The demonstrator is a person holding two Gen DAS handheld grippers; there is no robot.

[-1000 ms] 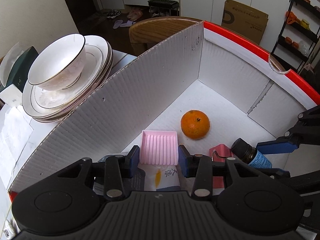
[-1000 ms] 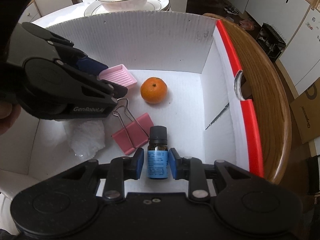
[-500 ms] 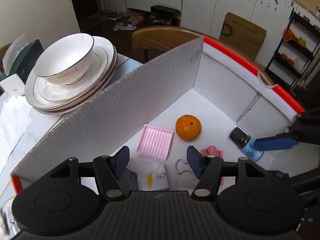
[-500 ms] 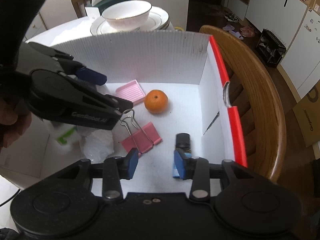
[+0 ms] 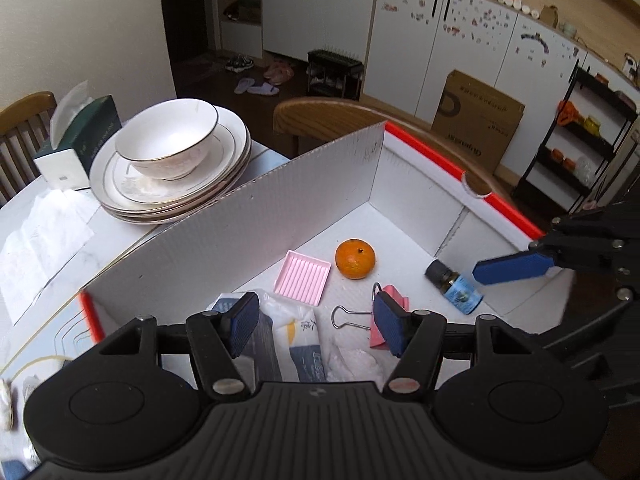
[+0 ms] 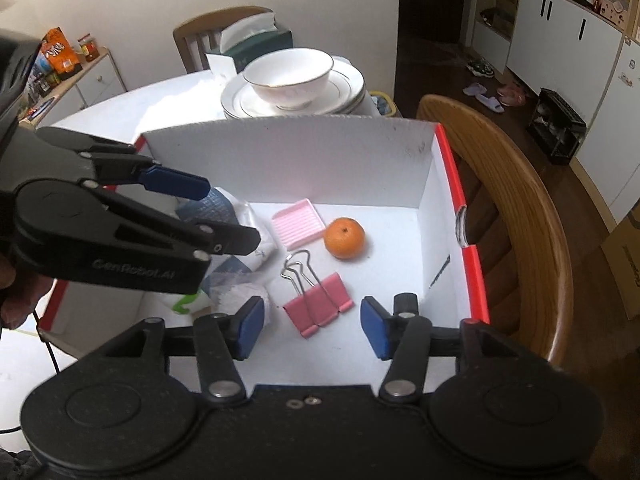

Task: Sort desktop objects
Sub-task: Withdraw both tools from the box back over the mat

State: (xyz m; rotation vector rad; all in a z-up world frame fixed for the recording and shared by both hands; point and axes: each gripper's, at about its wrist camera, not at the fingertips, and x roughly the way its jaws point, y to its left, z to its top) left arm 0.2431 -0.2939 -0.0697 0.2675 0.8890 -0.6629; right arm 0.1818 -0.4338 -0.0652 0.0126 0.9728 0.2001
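White cabinet doors and a dark wood floor lie behind a round white table (image 6: 120, 104), with a curved wooden chair back (image 6: 532, 216) just beside it. On the table stands an open box (image 5: 240, 232) of white corrugated board with red edging along its rim.

Contents of the box, all on its floor:
- orange (image 5: 355, 259), round and dimpled, near the middle, just beside a pink ribbed plastic tray (image 5: 303, 277);
- pink binder clip (image 6: 319, 305) with bright wire handles, lying flat;
- small dark glass bottle (image 5: 454, 287) with a black cap and blue label, on its side near the red-edged wall;
- crumpled plastic packets (image 5: 304, 340) (printed white and blue) against the near wall.

Left gripper (image 5: 316, 326): black frame, blue textured pads. Jaws stand apart over the packets and the clip's handles, with nothing between the pads; they released within the past second and now hold steady.

Right gripper (image 6: 312, 328): same build. Its jaws have just been spreading further, and nothing is pressed between them; the clip lies below the gap, and the bottle's cap shows just behind the right-hand finger.

Outside the box, beyond its far wall: a glazed white bowl (image 6: 288, 80) with a gilt rim, seated on a stack of matching plates (image 5: 176, 184), and a dark green tissue box (image 5: 80, 140).
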